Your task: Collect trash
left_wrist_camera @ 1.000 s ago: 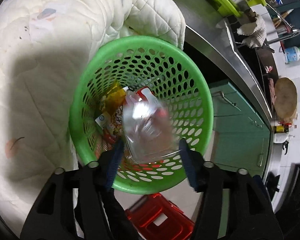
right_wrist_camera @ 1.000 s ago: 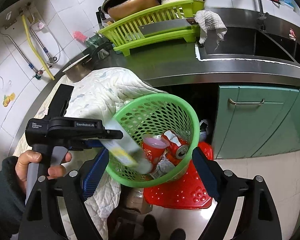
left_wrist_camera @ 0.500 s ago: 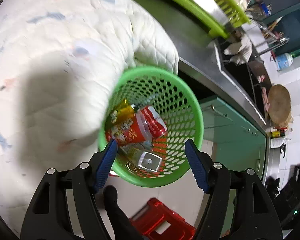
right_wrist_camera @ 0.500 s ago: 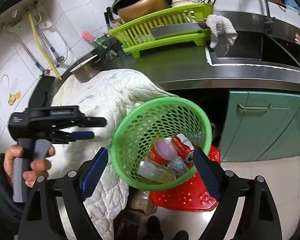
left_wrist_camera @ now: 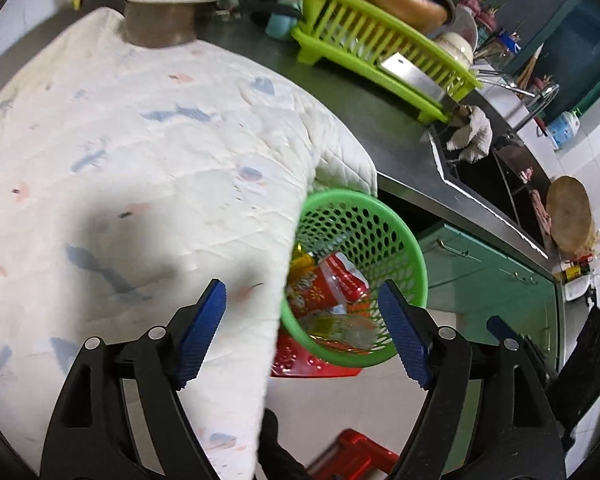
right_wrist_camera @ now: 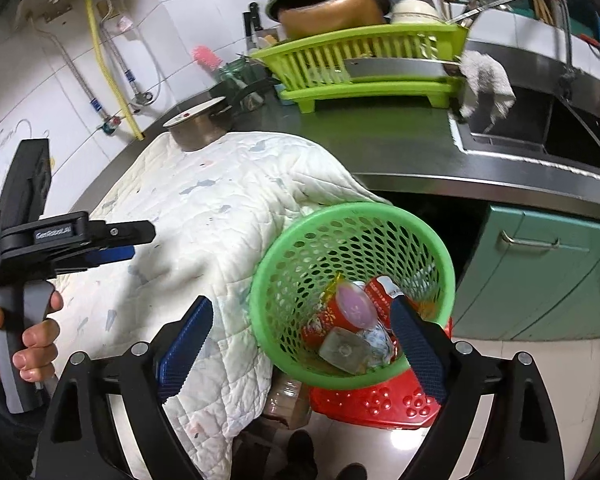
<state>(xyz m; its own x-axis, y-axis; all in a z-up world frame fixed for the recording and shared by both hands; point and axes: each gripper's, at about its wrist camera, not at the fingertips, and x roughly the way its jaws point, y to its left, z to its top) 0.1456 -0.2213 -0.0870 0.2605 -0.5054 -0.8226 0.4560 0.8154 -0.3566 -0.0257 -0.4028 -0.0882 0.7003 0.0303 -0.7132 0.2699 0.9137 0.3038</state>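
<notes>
Standing wide apart and released, gripping nothing: left gripper (left_wrist_camera: 302, 330), its fingers (left_wrist_camera: 202, 328) having just been spreading further, nothing lying between them. Likewise released and empty: right gripper (right_wrist_camera: 300, 354), fingers (right_wrist_camera: 184, 342) parted wide, framing the green basket (right_wrist_camera: 288, 248) from above.

Lying inside the green basket: the collected trash, namely a red paper cup (right_wrist_camera: 342, 312) with a pale base, a clear plastic bottle (right_wrist_camera: 344, 350), a red can (left_wrist_camera: 346, 278) and a yellow wrapper (left_wrist_camera: 302, 258). Sitting tilted, the green basket, mouth leaning outward, resting on a red stool (right_wrist_camera: 374, 398) and pressing against the quilted cloth (right_wrist_camera: 204, 216) hanging over the bench (right_wrist_camera: 400, 140) edge beside it.

Possibly going wrong from here, judging by the layout:
- Tipping the green basket off the red stool by brushing its rim with either gripper, spilling the trash onto the floor.
- Catching the quilted cloth hanging against the green basket and dragging it, and with it the metal pot (left_wrist_camera: 162, 20) standing on the far end of the cloth.
- Knocking the two grippers together, the left one hovering just beside the green basket in the right wrist view.
- Missing any trash remaining out of view; none showing on the cloth.
</notes>
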